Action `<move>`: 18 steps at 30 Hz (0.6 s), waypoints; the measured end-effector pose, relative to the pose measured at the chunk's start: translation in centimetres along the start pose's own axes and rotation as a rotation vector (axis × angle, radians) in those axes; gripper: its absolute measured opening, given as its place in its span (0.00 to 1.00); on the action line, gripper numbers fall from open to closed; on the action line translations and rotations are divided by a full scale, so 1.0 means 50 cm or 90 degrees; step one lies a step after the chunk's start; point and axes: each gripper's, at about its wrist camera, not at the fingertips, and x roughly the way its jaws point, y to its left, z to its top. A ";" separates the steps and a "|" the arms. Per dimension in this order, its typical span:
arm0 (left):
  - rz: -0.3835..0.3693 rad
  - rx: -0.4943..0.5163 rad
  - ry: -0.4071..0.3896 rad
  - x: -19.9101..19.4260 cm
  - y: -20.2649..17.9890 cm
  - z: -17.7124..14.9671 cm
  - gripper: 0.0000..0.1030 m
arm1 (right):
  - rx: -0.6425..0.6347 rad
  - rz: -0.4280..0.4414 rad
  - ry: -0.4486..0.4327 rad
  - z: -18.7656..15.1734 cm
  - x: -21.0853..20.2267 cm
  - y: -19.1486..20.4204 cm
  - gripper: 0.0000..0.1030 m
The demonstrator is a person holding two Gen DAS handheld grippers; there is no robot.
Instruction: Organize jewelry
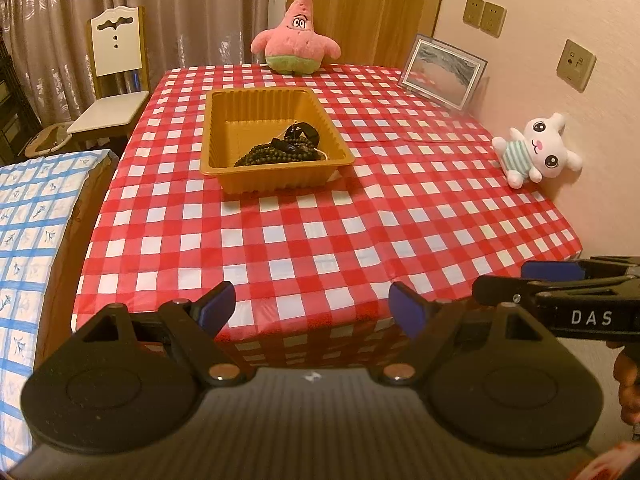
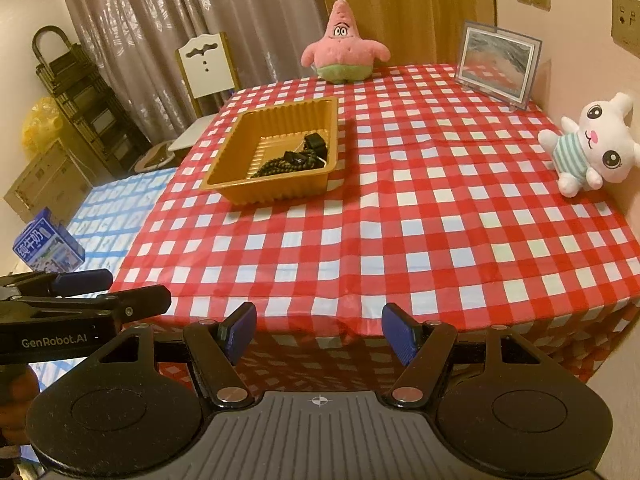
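An orange-brown plastic tray stands on the red-and-white checked table. Dark bead strings and other black jewelry lie heaped in its right half. My left gripper hangs open over the table's near edge, well short of the tray, with nothing between its blue pads. My right gripper is also open and empty at the near edge. Each gripper shows at the other view's side: the right one and the left one.
A pink star plush sits at the far edge, a framed picture at the far right, a white bunny plush by the wall. A chair and a blue-checked surface lie left.
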 end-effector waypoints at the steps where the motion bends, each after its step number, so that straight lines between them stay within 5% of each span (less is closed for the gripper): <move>1: 0.000 0.001 0.000 0.000 0.000 0.000 0.80 | 0.000 0.000 0.000 0.000 0.000 0.000 0.67; 18: 0.001 0.003 -0.008 -0.008 -0.010 -0.004 0.80 | -0.003 0.002 0.001 -0.006 -0.003 0.003 0.67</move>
